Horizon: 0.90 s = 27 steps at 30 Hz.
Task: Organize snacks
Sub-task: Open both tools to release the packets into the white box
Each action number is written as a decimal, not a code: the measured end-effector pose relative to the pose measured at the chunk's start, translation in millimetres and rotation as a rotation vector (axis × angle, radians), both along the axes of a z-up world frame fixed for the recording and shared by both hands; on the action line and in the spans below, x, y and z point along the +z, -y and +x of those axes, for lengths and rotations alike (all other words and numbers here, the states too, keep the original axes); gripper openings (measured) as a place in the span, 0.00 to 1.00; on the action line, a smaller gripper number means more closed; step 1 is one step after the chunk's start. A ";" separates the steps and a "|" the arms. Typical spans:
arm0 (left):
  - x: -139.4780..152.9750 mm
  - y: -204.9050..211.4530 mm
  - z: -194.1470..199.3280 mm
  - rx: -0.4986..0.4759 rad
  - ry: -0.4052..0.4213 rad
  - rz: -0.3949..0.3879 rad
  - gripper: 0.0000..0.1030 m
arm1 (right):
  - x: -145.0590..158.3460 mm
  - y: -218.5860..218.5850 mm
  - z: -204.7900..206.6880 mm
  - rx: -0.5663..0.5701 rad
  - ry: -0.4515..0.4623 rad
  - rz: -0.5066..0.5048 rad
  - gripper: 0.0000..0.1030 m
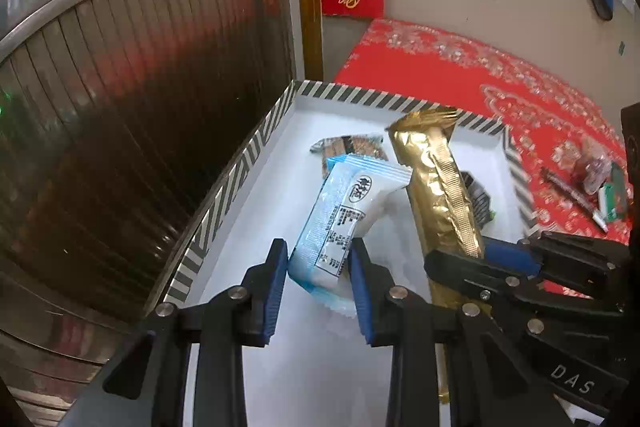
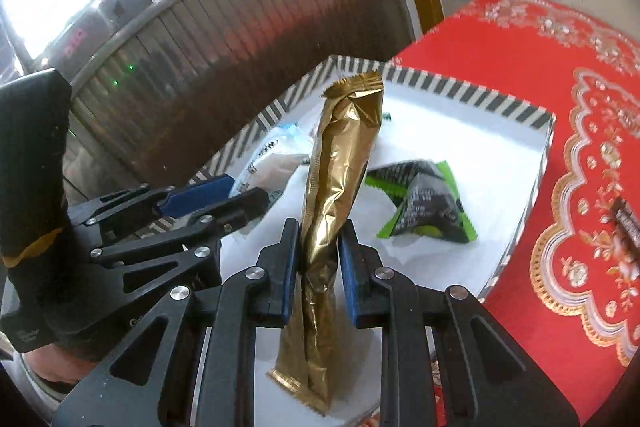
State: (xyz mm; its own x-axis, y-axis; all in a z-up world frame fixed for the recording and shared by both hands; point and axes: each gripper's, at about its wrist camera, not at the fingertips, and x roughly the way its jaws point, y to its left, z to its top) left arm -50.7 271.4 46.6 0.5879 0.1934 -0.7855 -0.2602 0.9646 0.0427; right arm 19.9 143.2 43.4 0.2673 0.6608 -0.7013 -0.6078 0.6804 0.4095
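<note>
gripping a blue-white snack packet (image 1: 340, 223), your left gripper (image 1: 319, 267) holds it over the striped-rim box (image 1: 256, 143). your right gripper (image 2: 319, 247) is clamped on a gold foil packet (image 2: 340, 163), also above the box, where a green-black packet (image 2: 424, 203) lies.

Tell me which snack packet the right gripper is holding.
The long gold packet, clamped between the right gripper pads above the striped box. The left gripper has the blue-white one; the green-black one lies loose.
</note>
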 end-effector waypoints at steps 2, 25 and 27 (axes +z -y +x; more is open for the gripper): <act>-3.3 1.2 0.8 -0.003 -0.014 0.001 0.34 | -4.0 0.2 1.2 -0.005 -0.009 -0.008 0.18; 29.8 14.8 -14.0 0.027 0.091 -0.067 0.86 | 46.4 65.1 -23.4 -0.136 0.161 -0.042 0.70; 35.0 28.4 -13.0 -0.008 0.102 -0.063 0.90 | 48.2 86.2 -24.7 -0.169 0.157 -0.023 0.70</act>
